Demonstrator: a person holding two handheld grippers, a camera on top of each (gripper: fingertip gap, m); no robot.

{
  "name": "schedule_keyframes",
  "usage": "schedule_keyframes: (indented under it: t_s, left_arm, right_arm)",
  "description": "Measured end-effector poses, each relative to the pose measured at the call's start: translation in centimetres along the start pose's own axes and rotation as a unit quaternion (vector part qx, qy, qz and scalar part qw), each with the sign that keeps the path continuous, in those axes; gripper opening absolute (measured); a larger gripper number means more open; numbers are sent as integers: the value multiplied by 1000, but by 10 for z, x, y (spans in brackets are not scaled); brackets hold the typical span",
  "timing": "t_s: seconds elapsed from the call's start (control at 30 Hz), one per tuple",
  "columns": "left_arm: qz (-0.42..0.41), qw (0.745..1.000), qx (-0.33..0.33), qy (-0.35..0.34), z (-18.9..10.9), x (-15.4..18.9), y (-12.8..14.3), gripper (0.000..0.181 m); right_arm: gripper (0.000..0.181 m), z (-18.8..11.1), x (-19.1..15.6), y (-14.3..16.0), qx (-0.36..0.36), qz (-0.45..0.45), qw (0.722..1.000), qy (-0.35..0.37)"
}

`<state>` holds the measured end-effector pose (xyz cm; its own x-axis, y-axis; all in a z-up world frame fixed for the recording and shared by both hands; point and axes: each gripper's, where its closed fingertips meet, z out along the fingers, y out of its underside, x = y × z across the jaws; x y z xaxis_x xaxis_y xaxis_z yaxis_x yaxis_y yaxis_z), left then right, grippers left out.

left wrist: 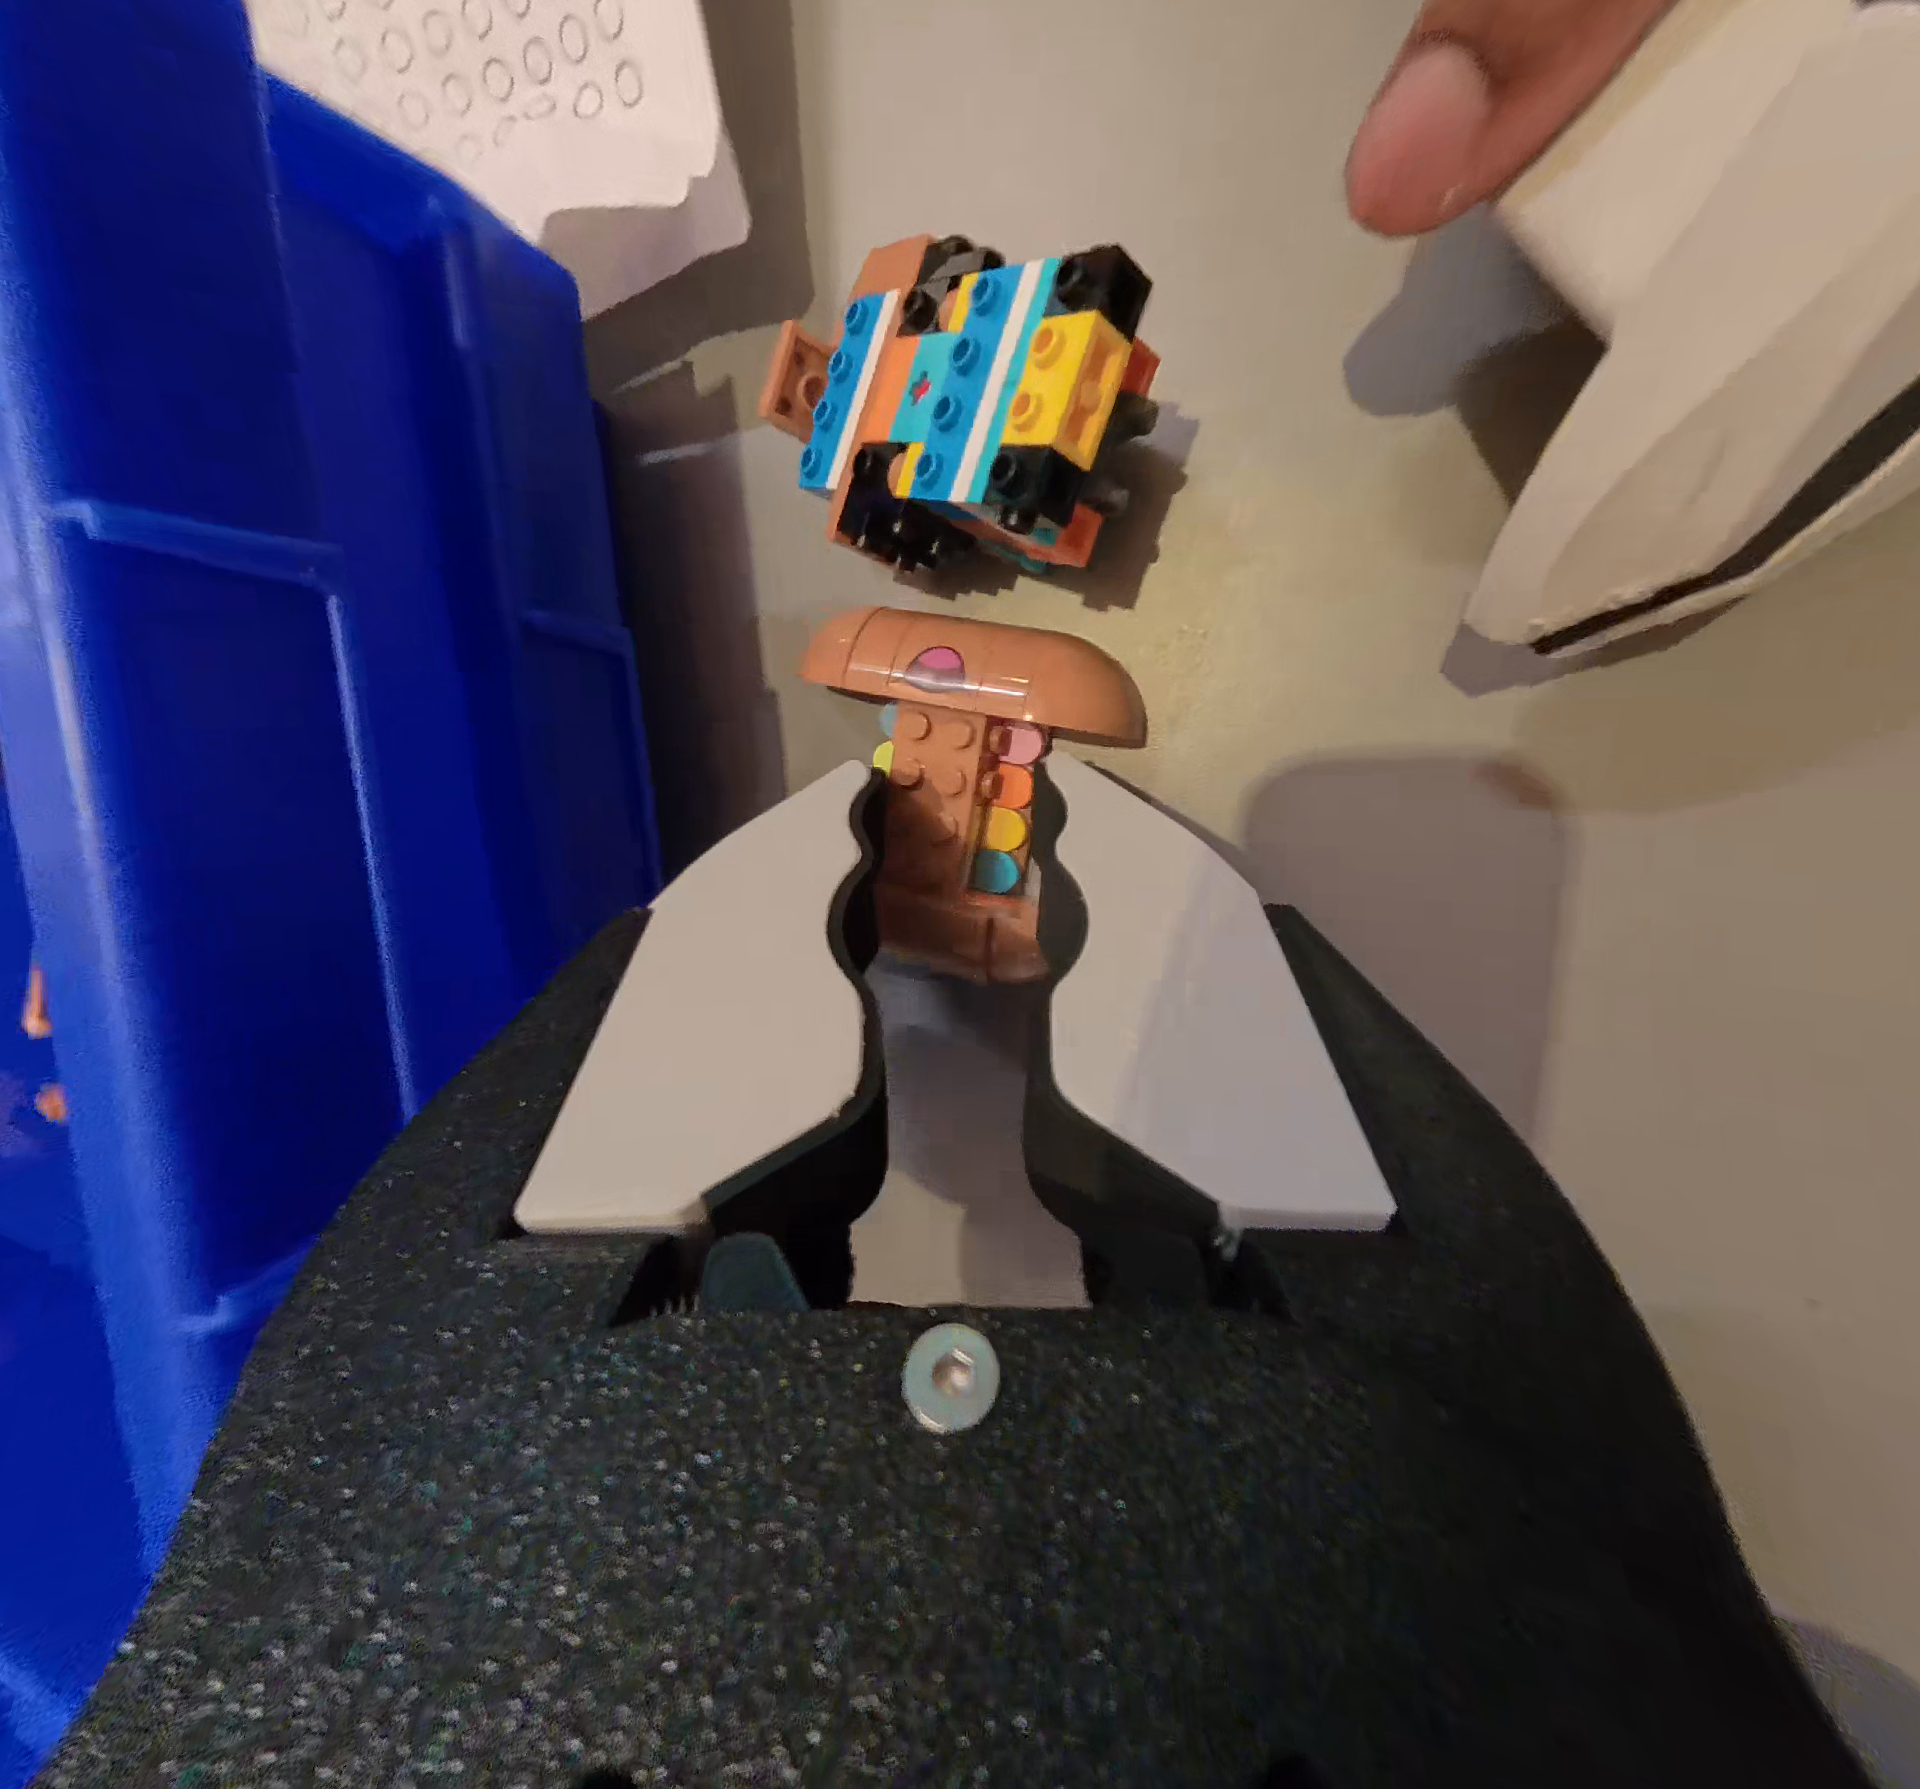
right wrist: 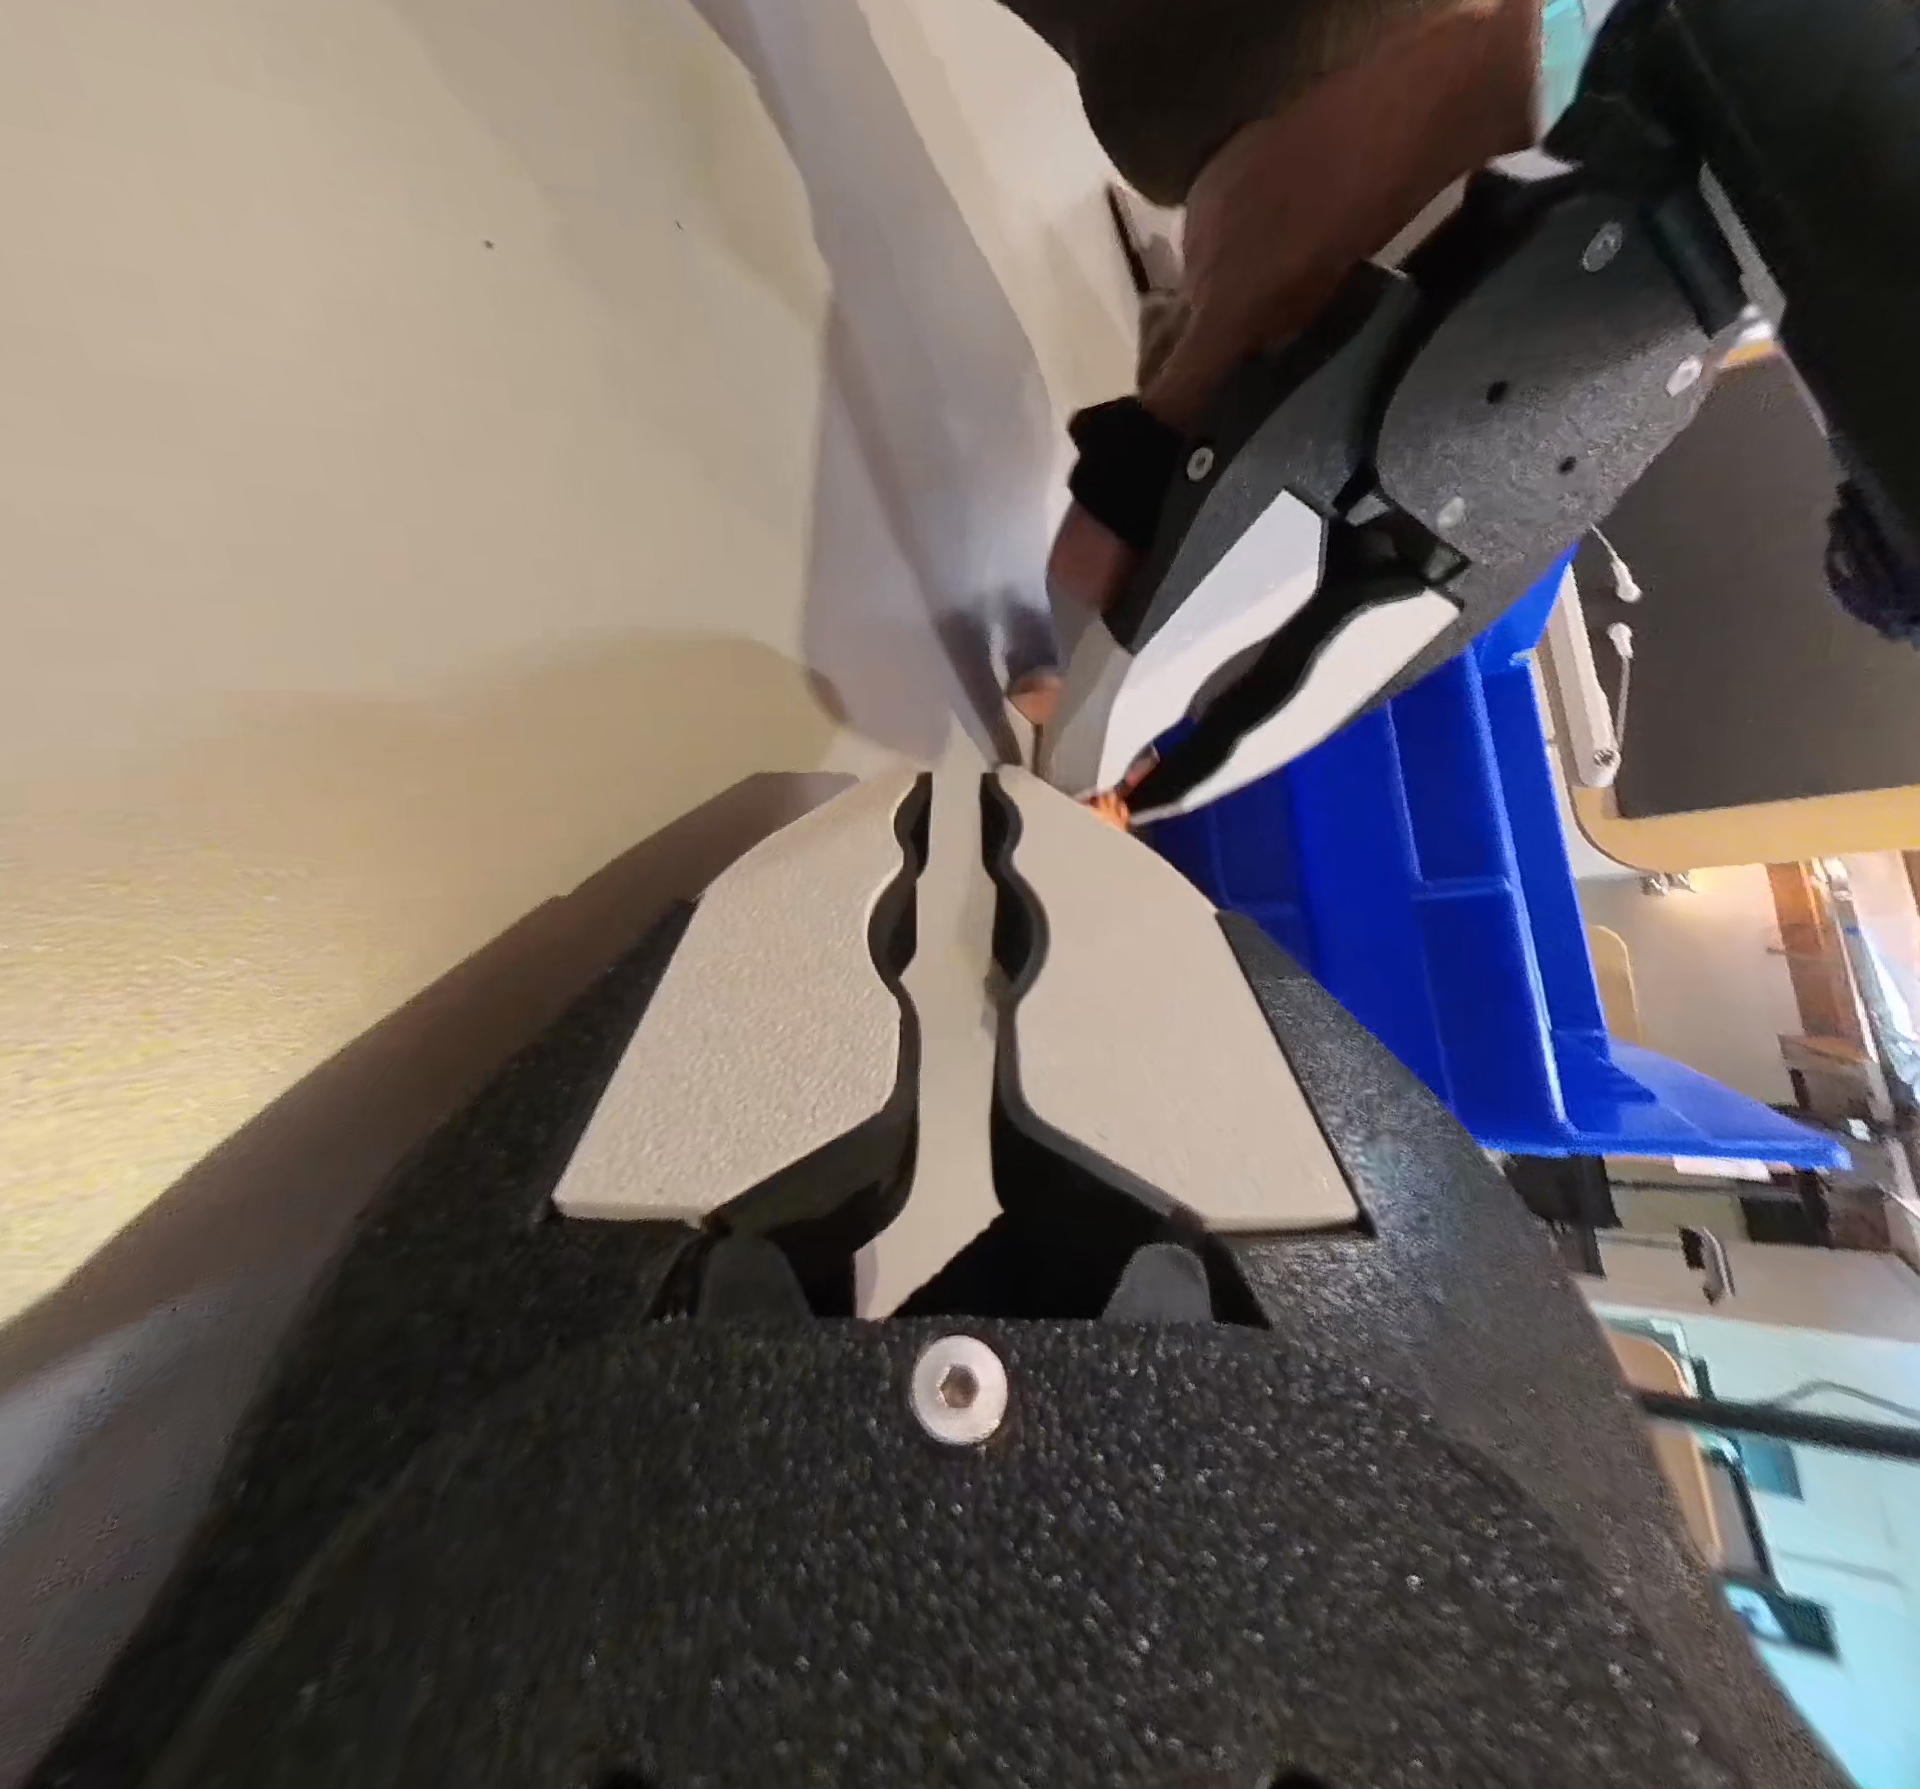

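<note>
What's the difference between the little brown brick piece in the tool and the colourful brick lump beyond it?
The brown T-shaped brick piece sits clamped between the left gripper's fingers; the multicoloured brick cluster lies free on the cream surface, untouched. The brown one is slim with a rounded cap; the cluster is chunky, with blue, yellow, black and orange parts. Both are studded toy-brick builds.

blue ribbed plastic bin (left wrist: 260, 700) at left edge of cream bench (left wrist: 1299, 908), white sheet embossed with rings (left wrist: 457, 25) behind it; multicoloured toy-brick cluster (left wrist: 966, 399) on bench just beside bin; blurred furniture past bin in right wrist view
</note>
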<state>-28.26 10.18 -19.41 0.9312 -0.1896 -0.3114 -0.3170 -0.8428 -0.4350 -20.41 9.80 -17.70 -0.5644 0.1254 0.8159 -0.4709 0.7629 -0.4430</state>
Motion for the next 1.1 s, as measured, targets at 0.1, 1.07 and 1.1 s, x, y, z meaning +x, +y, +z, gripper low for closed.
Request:
schedule_keyframes:
  t_s: [0.1, 1.07, 1.1]
  left_arm:
    - [-80, 996, 6, -26, -6, 9, 0, 19]
    - [-399, 890, 142, -169, -61, 22, 68, 19]
    - [-398, 891, 137, -169, -60, 22, 68, 19]
  right_arm:
    - [10, -7, 5, 4, -40, 31, 998, 30]
    - [23, 53, 41, -28, -19, 290, 956, 30]
    - [24, 52, 39, -26, -27, 281, 959, 34]
